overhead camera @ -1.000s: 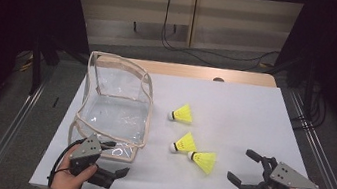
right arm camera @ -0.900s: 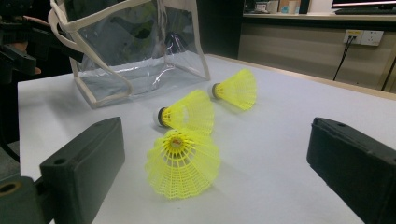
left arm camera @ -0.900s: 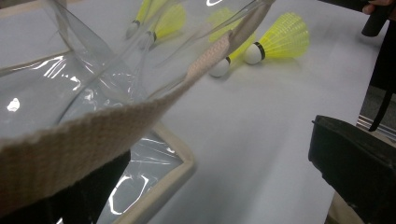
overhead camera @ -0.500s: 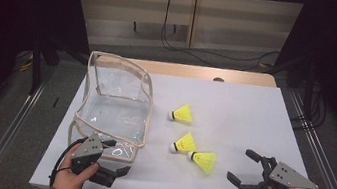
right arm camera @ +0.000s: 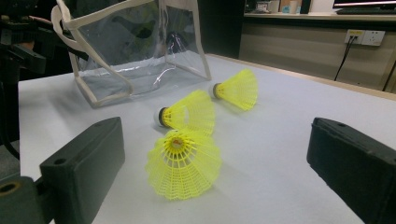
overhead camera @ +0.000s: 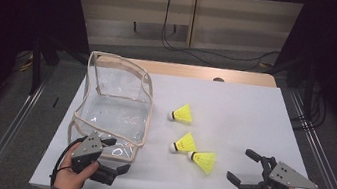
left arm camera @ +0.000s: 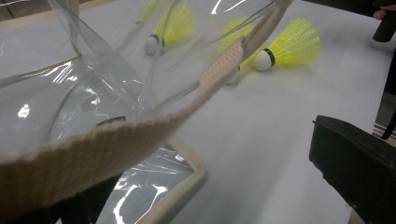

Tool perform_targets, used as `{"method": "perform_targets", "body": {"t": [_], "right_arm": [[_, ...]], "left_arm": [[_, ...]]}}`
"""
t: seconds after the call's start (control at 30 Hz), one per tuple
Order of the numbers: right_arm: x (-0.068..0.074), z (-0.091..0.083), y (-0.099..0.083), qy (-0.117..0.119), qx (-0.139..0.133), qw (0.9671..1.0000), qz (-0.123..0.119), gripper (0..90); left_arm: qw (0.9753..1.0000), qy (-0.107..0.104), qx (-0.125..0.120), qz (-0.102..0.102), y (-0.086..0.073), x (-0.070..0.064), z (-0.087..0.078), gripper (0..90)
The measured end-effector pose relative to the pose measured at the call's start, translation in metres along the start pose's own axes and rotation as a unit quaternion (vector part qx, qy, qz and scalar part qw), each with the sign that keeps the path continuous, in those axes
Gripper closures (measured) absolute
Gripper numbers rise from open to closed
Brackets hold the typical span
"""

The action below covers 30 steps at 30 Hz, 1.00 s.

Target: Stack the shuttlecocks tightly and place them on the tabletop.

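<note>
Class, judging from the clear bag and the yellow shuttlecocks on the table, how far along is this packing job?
Hardly begun. Done: nothing is packed; the clear bag holds no shuttlecock. In hand: the left tongs sit at the bag's near webbing edge, and the open right tongs point at the nearest shuttlecock. Left: all three, including the middle shuttlecock and far shuttlecock, lie on the white table.

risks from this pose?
1. The left hand-held gripper is open around the bag strap; the soft clear bag may collapse or drag when pulled.
2. The nearest shuttlecock lies loose between the open jaws of the right hand-held gripper; closing could crush its skirt or roll it into the other two.
</note>
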State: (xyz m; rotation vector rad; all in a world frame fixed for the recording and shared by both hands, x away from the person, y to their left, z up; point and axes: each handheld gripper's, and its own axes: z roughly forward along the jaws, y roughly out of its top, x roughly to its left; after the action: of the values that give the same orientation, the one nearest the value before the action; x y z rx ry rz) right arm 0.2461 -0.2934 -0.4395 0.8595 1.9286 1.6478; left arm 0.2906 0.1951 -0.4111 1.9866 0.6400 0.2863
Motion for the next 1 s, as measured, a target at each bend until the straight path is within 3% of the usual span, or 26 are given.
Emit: {"method": "perform_targets", "body": {"t": [0.53,0.9,1.0], "right_arm": [[-0.0001,0.0001,0.0,0.0,0.001,1.0,0.0,3.7],[-0.0006,-0.0006,0.0049,-0.006,-0.003,1.0,0.007,3.8],[0.001,0.0029,0.0075,-0.008,0.008,0.9999,-0.012,3.9]], "left_arm": [[0.9998,0.013,-0.013,-0.004,-0.0012,0.007,0.0048,6.1],[0.9999,0.01,-0.01,0.003,-0.0024,0.0071,0.0047,6.0],[0.9999,0.009,-0.009,0.004,-0.0025,0.007,0.0045,5.9]]}}
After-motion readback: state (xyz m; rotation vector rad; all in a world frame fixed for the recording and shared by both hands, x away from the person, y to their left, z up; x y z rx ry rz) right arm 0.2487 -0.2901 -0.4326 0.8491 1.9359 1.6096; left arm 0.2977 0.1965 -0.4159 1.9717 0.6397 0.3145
